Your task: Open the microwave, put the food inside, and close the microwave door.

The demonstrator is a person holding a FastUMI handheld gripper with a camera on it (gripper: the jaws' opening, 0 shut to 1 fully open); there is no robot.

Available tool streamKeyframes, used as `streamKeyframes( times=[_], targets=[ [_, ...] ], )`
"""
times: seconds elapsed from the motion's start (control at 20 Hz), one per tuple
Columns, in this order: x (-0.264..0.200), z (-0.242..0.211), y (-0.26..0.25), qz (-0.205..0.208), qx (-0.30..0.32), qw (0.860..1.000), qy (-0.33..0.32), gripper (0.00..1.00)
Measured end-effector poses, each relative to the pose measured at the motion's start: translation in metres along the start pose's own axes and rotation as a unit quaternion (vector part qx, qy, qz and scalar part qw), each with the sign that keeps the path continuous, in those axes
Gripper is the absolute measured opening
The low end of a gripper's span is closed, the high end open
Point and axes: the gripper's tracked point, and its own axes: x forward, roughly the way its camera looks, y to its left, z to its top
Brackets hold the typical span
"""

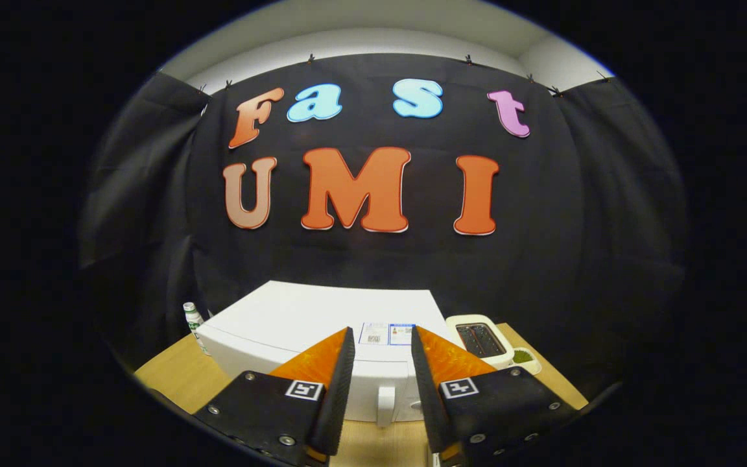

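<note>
White microwave sits closed just ahead of the tongs, spread apart and empty.

One microwave, one toaster, one bottle, one small dish

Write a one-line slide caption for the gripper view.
Open gripper hovers above the closed white microwave, its handle between the fingers; toaster alongside.
</note>
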Motion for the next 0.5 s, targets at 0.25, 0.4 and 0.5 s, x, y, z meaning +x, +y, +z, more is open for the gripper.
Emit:
streamKeyframes(
  times=[0.25, 0.4, 0.5],
  targets=[
    [-0.039, 0.112, -0.034, 0.0, -0.027, 0.996, -0.088, 0.85],
    [-0.062, 0.164, -0.05, -0.007, -0.046, 0.992, -0.116, 0.94],
    [-0.07, 0.194, -0.056, -0.013, -0.062, 0.989, -0.136, 0.97]
  ],
)
